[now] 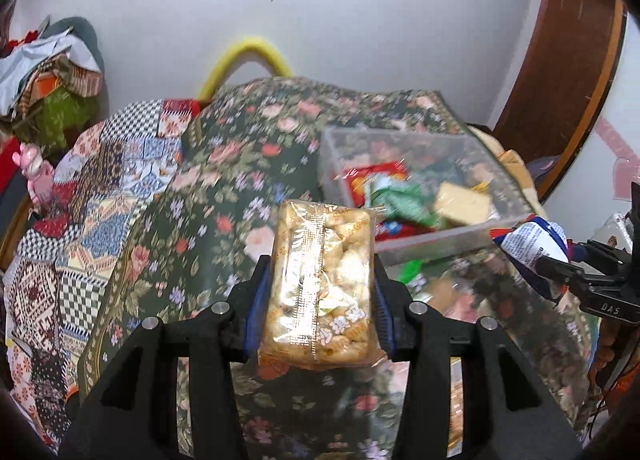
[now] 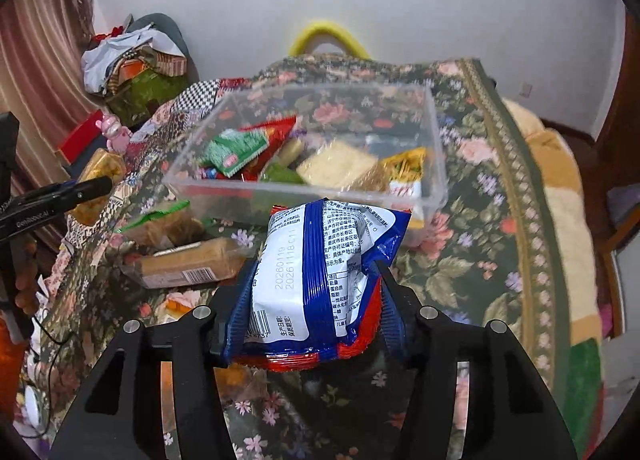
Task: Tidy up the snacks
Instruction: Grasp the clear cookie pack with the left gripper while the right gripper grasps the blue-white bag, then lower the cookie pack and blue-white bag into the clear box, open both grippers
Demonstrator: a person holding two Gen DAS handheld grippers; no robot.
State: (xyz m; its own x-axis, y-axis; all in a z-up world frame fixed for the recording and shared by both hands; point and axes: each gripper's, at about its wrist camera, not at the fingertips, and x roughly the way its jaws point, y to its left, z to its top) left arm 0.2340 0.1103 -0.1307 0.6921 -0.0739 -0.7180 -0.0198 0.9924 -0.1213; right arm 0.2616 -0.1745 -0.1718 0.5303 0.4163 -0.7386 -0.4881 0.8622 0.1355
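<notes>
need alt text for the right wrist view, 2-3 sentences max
The right gripper clamps a blue-and-white snack packet above a floral cloth. Just beyond it stands a clear plastic bin already holding several snacks; more wrapped snacks lie on the cloth to the left.

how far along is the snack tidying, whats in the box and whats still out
Done: the clear box already holds several packets, among them a green one. In hand: the left gripper is shut on a clear pack of biscuits, and the right gripper is shut on a blue and white packet. Left: a brown biscuit pack and a green-edged pack lie on the floral cloth.
</notes>
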